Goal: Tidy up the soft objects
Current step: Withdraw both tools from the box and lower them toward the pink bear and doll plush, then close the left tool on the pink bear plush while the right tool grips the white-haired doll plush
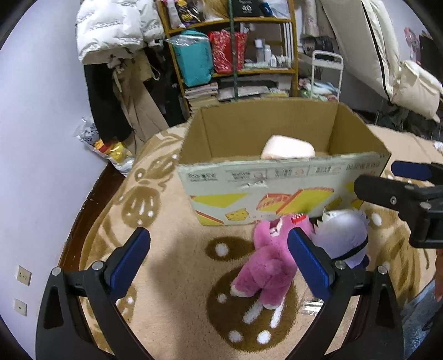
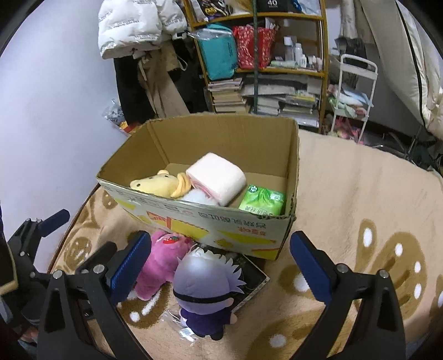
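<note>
Both grippers, left gripper (image 1: 218, 246) and right gripper (image 2: 221, 249), hover spread wide.

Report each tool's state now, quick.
Left tool: open, holding nothing, above the rug beside the pink plush.
Right tool: open, holding nothing, over the silver-haired doll.

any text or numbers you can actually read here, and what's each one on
"40": white number on the black item on the top shelf.
Cardboard box: a row of printed panels along the front rim, too blurred to read.
Cardboard box, right wrist view: red characters, upside down and too blurred to read.
Green packet in the box: white characters, too small to read.
White jacket: repeating print, illegible.
</note>
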`<state>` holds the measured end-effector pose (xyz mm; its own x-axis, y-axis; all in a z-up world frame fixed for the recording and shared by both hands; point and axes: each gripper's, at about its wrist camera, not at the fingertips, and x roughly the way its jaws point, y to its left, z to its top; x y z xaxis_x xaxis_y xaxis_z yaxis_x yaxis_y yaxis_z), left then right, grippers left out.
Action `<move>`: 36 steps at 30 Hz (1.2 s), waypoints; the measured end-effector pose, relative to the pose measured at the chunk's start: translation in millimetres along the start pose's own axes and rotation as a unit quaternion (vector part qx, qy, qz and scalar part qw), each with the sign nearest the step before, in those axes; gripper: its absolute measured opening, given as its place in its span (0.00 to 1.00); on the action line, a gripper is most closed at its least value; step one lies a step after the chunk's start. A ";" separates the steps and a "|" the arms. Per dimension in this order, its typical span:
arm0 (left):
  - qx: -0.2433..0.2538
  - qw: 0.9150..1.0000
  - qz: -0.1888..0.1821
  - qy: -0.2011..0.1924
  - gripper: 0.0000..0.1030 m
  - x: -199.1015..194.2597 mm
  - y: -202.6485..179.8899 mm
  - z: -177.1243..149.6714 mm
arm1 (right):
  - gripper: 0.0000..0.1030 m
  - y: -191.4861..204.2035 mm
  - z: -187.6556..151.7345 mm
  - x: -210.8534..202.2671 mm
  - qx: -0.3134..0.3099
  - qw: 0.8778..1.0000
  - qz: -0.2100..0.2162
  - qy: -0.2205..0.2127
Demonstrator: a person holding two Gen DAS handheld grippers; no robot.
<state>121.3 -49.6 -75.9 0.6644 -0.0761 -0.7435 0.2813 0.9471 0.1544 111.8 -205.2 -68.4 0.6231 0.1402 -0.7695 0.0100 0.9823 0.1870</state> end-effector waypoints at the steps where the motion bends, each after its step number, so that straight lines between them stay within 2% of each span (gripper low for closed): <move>1: 0.003 1.000 -0.002 0.003 0.95 2.2 -1.3 -1.0 | 1.00 -0.1 -0.8 2.7 -0.002 1.000 -0.002 0.004; 11: 0.045 0.998 -0.033 0.036 0.95 22.8 -23.8 -12.1 | 1.00 -0.7 -11.4 26.4 0.000 0.999 -0.002 0.054; 14: 0.060 0.997 -0.031 0.042 0.95 27.7 -31.0 -15.2 | 1.00 -3.0 -14.2 32.3 0.006 0.998 -0.001 0.067; 23: 0.051 0.994 -0.049 0.083 0.95 52.0 -33.2 -23.2 | 1.00 0.2 -21.5 42.5 -0.001 0.995 0.007 0.100; 26: 0.051 0.993 -0.047 0.091 0.95 59.8 -31.7 -27.0 | 0.89 5.3 -28.1 51.6 -0.017 0.992 0.006 0.121; 28: 0.056 0.994 -0.048 0.085 0.93 60.5 -32.2 -28.8 | 0.86 7.5 -31.7 56.2 -0.022 0.991 0.012 0.130; 29: 0.059 0.994 -0.048 0.083 0.91 59.9 -33.6 -29.3 | 0.81 8.2 -32.2 56.8 -0.022 0.991 0.016 0.131; 30: 0.063 0.993 -0.049 0.081 0.85 59.8 -35.3 -30.0 | 0.71 9.5 -31.8 56.7 -0.023 0.991 0.025 0.131; 32: 0.066 0.992 -0.060 0.087 0.78 61.1 -37.6 -31.0 | 0.59 11.5 -33.1 56.2 -0.027 0.990 0.040 0.135; 34: 0.068 0.990 -0.079 0.094 0.67 61.2 -40.5 -33.3 | 0.56 16.8 -34.9 55.8 -0.041 0.989 0.037 0.135; 35: 0.069 0.989 -0.085 0.098 0.58 61.8 -41.7 -34.3 | 0.56 20.0 -36.1 56.0 -0.051 0.989 0.033 0.136; 36: 0.071 0.988 -0.085 0.105 0.56 62.8 -43.2 -35.5 | 0.55 21.0 -36.5 55.9 -0.053 0.989 0.035 0.137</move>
<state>126.3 -84.2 -152.4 0.4457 -0.1505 -0.8825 0.4807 0.8718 0.0941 118.3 -172.3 -129.8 0.3847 0.2221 -0.8959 -0.1167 0.9745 0.1915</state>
